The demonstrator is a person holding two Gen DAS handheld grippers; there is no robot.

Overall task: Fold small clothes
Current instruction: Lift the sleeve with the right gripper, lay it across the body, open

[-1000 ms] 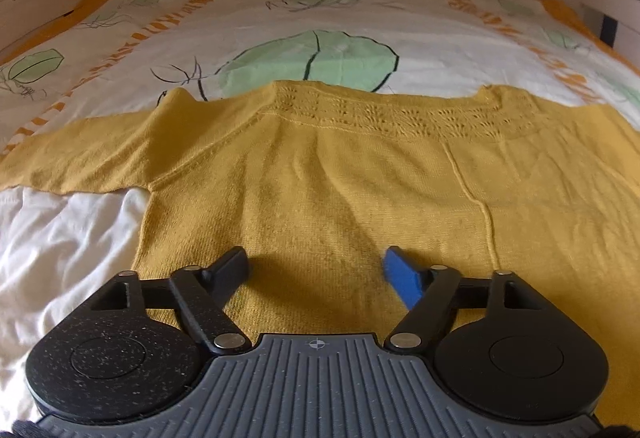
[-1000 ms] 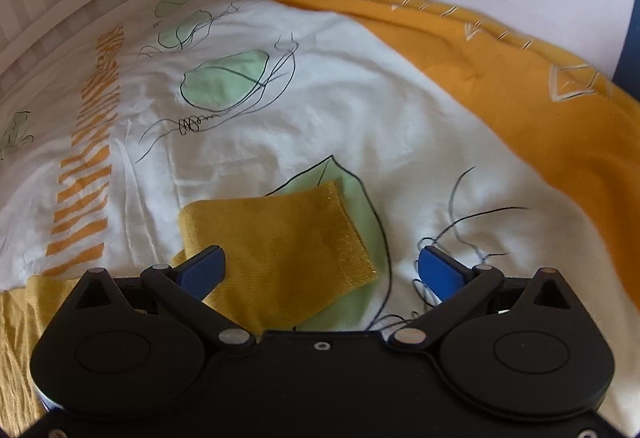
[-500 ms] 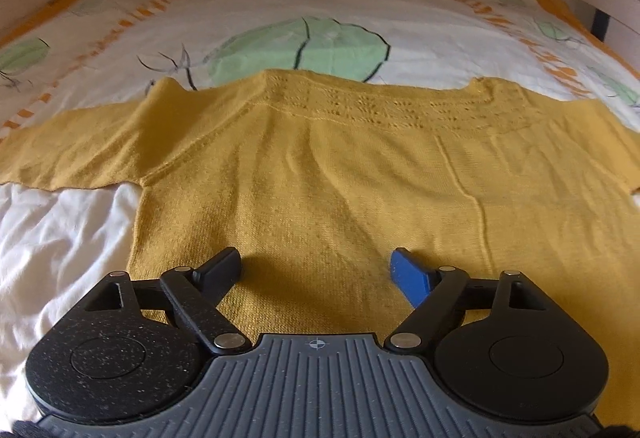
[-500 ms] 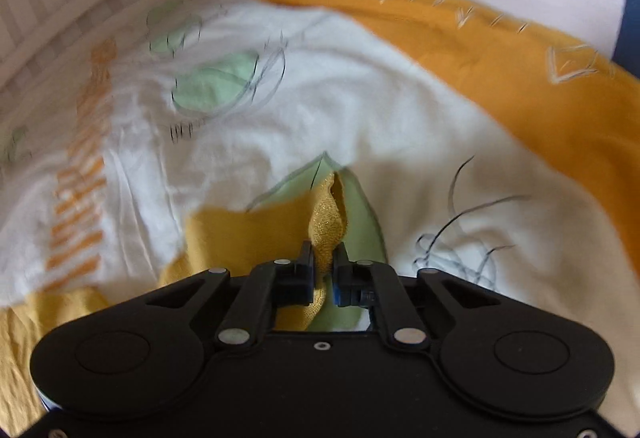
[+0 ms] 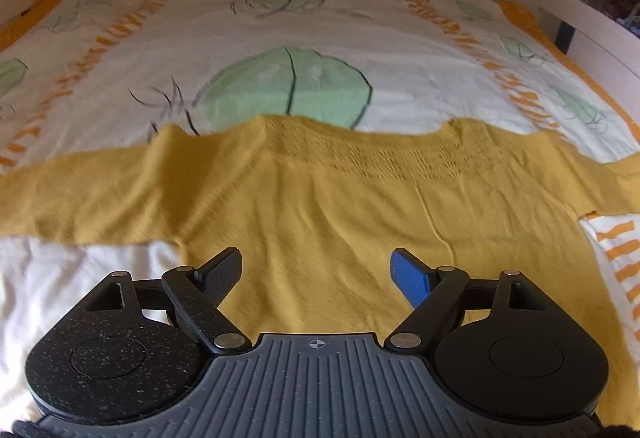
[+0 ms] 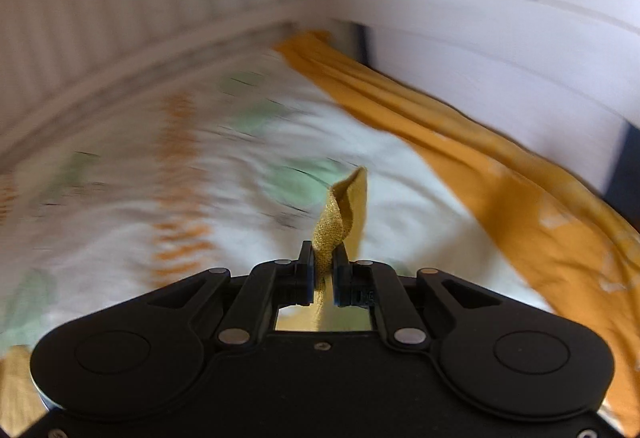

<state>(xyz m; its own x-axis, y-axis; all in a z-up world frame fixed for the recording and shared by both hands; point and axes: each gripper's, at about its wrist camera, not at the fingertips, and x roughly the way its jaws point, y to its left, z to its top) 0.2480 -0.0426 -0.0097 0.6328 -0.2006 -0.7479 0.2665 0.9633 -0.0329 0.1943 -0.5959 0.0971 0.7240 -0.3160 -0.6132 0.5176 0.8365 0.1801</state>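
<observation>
1. Yellow knit sweater (image 5: 320, 222) lies flat on the bed (image 5: 360, 37), spread ahead of the left tongs (image 5: 316, 270), neckline at the far end, sleeves out to both sides.
2. Left tongs: fingers wide apart, holding nothing, over the sweater's near hem. Likely parked there to pin or grab the body once the sleeve comes across.
3. Right tongs (image 6: 324, 270): closed on the sleeve cuff (image 6: 340, 213). Cuff sticks up past the fingertips, twisted, glittery trim showing.
4. Right view is heavily motion-blurred, so I can't tell how high the cuff sits off the bed.
5. Judgement: first fold step, sleeve gripped at its end so the whole length follows when carried over the body.
6. Risk: the grip on the thin knit is narrow and the cuff is twisted, so it may land rolled and need flattening.
</observation>
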